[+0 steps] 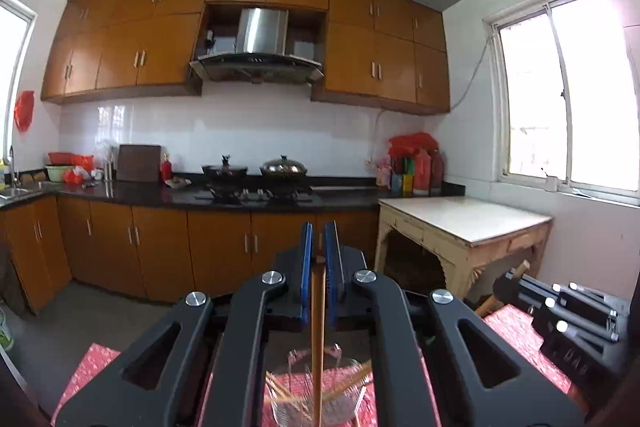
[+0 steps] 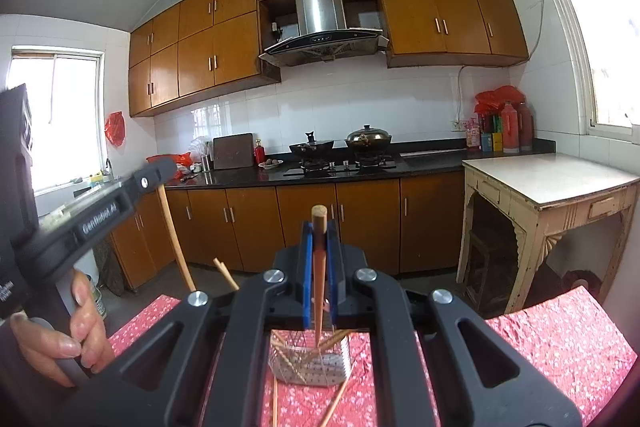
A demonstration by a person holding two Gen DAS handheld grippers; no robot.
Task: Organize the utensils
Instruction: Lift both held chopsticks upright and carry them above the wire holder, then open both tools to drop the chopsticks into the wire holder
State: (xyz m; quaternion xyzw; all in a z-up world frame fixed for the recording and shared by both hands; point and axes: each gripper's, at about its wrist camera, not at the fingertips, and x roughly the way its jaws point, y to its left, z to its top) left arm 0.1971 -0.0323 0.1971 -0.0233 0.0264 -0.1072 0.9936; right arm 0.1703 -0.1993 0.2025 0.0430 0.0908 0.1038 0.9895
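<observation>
In the left wrist view my left gripper (image 1: 319,231) is shut on a wooden chopstick (image 1: 318,327) that hangs straight down over a wire utensil holder (image 1: 292,403) holding several chopsticks. In the right wrist view my right gripper (image 2: 319,227) is shut on another wooden chopstick (image 2: 319,267), whose tip points down over the same holder (image 2: 316,367). That view also shows the left gripper (image 2: 162,167) at the left, its chopstick (image 2: 176,247) and the hand (image 2: 80,327) holding it. The right gripper (image 1: 506,285) appears at the right of the left wrist view.
The holder stands on a table under a red flowered cloth (image 2: 560,339), with two loose chopsticks (image 2: 336,403) lying beside it. Beyond are orange floor cabinets (image 2: 304,223), a black counter with a stove and pots (image 2: 340,147), and a pale side table (image 2: 552,183) at the right.
</observation>
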